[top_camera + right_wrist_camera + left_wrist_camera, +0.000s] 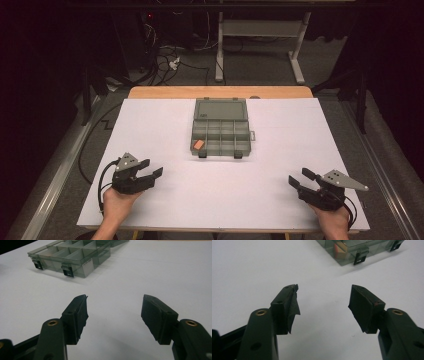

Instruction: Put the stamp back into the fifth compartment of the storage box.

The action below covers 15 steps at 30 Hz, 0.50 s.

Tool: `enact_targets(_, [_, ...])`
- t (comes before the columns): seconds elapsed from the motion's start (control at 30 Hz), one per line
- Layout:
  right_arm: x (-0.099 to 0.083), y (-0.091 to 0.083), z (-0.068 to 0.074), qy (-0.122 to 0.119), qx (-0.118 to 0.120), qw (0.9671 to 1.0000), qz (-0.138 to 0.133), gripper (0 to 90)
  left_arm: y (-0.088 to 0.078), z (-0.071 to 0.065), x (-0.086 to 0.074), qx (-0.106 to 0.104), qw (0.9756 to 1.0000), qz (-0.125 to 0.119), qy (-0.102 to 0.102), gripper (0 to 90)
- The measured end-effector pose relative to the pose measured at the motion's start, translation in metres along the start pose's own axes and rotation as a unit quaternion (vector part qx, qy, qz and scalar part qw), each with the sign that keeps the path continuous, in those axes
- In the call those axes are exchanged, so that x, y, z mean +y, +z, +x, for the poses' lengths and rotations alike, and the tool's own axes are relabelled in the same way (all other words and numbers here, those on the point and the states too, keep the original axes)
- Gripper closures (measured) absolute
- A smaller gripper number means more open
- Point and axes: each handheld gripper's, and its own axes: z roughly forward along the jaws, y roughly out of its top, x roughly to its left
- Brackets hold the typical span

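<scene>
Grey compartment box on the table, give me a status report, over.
Left gripper open, empty. Right gripper open, empty. Grey translucent plastic compartment box lid open, small orange block in near-left compartment. Nothing in the way.

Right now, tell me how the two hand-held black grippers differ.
The left gripper sits nearer the grey compartment box, angled toward its small orange block; the right gripper lies farther back. The left pad's lining is torn and peeling; the right's is neater. Both are open and empty.

Right gripper jaws apart, compartment box beyond, white table
</scene>
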Motion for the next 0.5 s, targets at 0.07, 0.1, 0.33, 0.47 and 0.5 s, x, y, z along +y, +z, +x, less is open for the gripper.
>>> enact_targets(0.07, [0.0,0.0,0.0,0.001,-0.001,1.0,0.0,37.6,-0.001,0.001,-0.002,0.001,1.0,-0.003,-0.002,39.8])
enact_targets(0.1, [0.0,0.0,0.0,0.001,-0.001,1.0,0.0,37.7,-0.002,0.001,-0.004,0.001,1.0,-0.004,-0.003,39.5])
enact_targets(0.33, [0.0,0.0,0.001,0.003,-0.004,1.0,0.001,37.6,-0.006,0.001,-0.013,0.006,0.9999,-0.012,-0.002,38.5])
enact_targets(0.47, [0.001,0.0,0.001,0.005,-0.002,1.0,0.0,37.6,-0.011,0.002,-0.018,0.011,0.9998,-0.017,-0.002,38.3])
enact_targets(0.5, [0.001,0.001,0.001,0.002,-0.002,1.0,0.0,37.6,-0.012,0.002,-0.02,0.012,0.9997,-0.02,-0.001,38.3])
